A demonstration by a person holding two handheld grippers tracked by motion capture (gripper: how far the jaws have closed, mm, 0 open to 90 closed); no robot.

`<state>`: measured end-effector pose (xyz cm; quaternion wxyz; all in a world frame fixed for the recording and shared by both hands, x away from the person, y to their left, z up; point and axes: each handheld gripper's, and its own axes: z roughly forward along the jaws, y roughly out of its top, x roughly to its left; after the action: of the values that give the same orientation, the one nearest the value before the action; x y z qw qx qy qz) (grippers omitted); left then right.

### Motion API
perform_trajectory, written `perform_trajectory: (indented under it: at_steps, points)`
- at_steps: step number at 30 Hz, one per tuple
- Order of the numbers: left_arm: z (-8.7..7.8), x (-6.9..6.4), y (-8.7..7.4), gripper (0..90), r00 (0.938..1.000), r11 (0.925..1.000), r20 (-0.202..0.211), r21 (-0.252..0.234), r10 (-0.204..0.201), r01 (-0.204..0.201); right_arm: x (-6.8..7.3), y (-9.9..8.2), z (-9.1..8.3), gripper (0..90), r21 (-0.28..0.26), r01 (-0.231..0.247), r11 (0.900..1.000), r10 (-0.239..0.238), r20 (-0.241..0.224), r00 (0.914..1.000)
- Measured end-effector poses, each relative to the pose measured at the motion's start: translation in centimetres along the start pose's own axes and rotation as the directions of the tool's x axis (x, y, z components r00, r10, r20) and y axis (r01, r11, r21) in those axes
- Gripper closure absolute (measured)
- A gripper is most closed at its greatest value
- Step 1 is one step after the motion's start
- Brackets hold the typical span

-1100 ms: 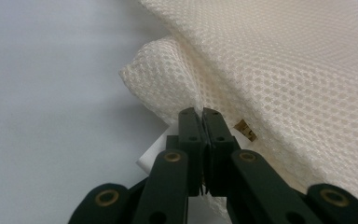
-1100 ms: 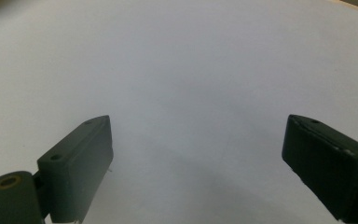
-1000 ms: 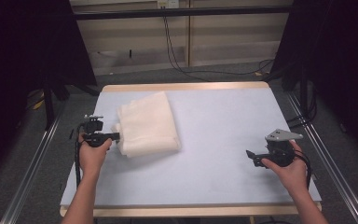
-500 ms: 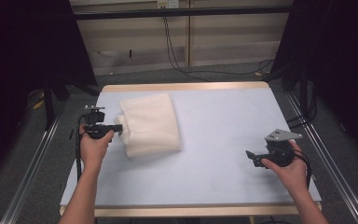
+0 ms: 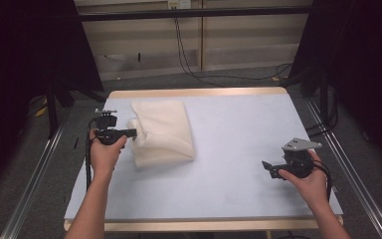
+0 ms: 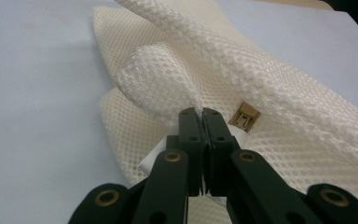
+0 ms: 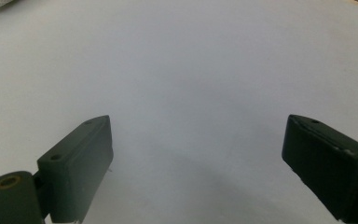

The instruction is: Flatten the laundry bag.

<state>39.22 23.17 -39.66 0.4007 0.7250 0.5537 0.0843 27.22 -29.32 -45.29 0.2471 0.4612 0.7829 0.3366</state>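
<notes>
1. One cream mesh cloth [image 5: 163, 132], folded, lying on the table.
2. One small tan tag [image 6: 245, 117] on that cloth, seen in the left gripper view.
3. Two handheld grippers: left gripper [image 5: 132, 133] and right gripper [image 5: 264, 165].
4. Two black jaws per gripper, four in all.
5. One grey three-cornered plate [image 5: 301, 145], on the right gripper.
6. Two hands, one per gripper: left hand [image 5: 104, 152], right hand [image 5: 309, 181].
7. One table [image 5: 238, 134] with pale blue top and wooden edge.
8. Two metal rails on the floor, one [image 5: 36, 175] at each side of the table.
</notes>
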Motion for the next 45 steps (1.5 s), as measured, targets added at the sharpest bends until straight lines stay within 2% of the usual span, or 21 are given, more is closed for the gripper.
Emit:
perform_trajectory:
  at_steps: [1, 2, 3, 5, 9, 10, 17, 20, 21, 25, 27, 35, 45]
  points:
    - [0.0, -0.1, 0.1, 88.0, 0.9999, 0.9999, 0.005, 0.005, 0.010, -0.010, 0.0, 0.0, 0.0, 8.2, -0.003, 0.004, 1.0000, -0.004, -0.004, 1.0000]
    - [0.2, -0.5, 0.2, 88.0, 0.9999, 0.9999, 0.008, -0.010, -0.007, 0.007, 0.0, 0.0, 0.0, 8.2, -0.003, 0.007, 1.0000, -0.007, -0.007, 1.0000]
    - [0.2, -0.5, 0.2, 88.0, 0.9998, 0.9999, 0.012, 0.005, 0.015, -0.015, 0.0, 0.0, 0.0, 8.2, -0.003, 0.008, 1.0000, -0.008, -0.008, 0.9999]
    - [0.4, -0.8, 0.3, 87.9, 0.9994, 0.9995, 0.018, 0.011, 0.028, -0.029, 0.1, 0.0, 0.0, 8.2, 0.000, 0.008, 1.0000, -0.008, -0.006, 0.9999]
    - [1.0, -1.5, 0.4, 87.8, 0.9993, 0.9998, 0.033, -0.006, 0.019, -0.019, 0.1, 0.0, 0.0, 8.3, 0.000, 0.015, 0.9999, -0.015, -0.005, 0.9999]
    - [1.1, -1.6, 0.4, 87.8, 0.9986, 0.9992, 0.037, 0.005, 0.038, -0.039, 0.1, 0.0, 0.0, 8.3, -0.002, 0.015, 0.9999, -0.015, -0.009, 0.9998]
    - [1.8, -2.7, 0.6, 87.5, 0.9969, 0.9986, 0.059, 0.006, 0.052, -0.053, 0.1, 0.0, 0.0, 8.7, -0.005, 0.021, 0.9998, -0.021, -0.010, 0.9997]
    - [2.1, -2.9, 0.7, 87.5, 0.9964, 0.9989, 0.071, 0.000, 0.047, -0.047, 0.1, -0.1, 0.0, 8.8, -0.004, 0.024, 0.9997, -0.024, -0.011, 0.9997]
    - [2.2, -3.0, 0.8, 87.5, 0.9963, 0.9984, 0.065, 0.002, 0.057, -0.057, 0.1, 0.0, -0.1, 8.8, -0.004, 0.025, 0.9997, -0.025, -0.012, 0.9996]
    - [2.6, -3.7, 1.0, 87.6, 0.9962, 0.9988, 0.072, -0.012, 0.049, -0.048, 0.1, 0.0, -0.1, 8.8, -0.004, 0.024, 0.9997, -0.024, -0.010, 0.9997]
    - [2.7, -4.0, 1.1, 87.5, 0.9946, 0.9975, 0.076, -0.004, 0.070, -0.070, 0.1, 0.0, -0.1, 8.8, -0.003, 0.023, 0.9997, -0.023, -0.012, 0.9997]
    - [3.3, -5.2, 1.6, 87.0, 0.9923, 0.9962, 0.088, -0.009, 0.087, -0.087, 0.2, -0.1, -0.1, 8.8, 0.001, 0.014, 0.9999, -0.014, -0.017, 0.9998]
    - [4.3, -6.5, 1.7, 86.3, 0.9895, 0.9953, 0.107, -0.022, 0.096, -0.095, 0.0, -0.1, -0.2, 8.9, -0.006, 0.020, 0.9998, -0.021, -0.013, 0.9997]
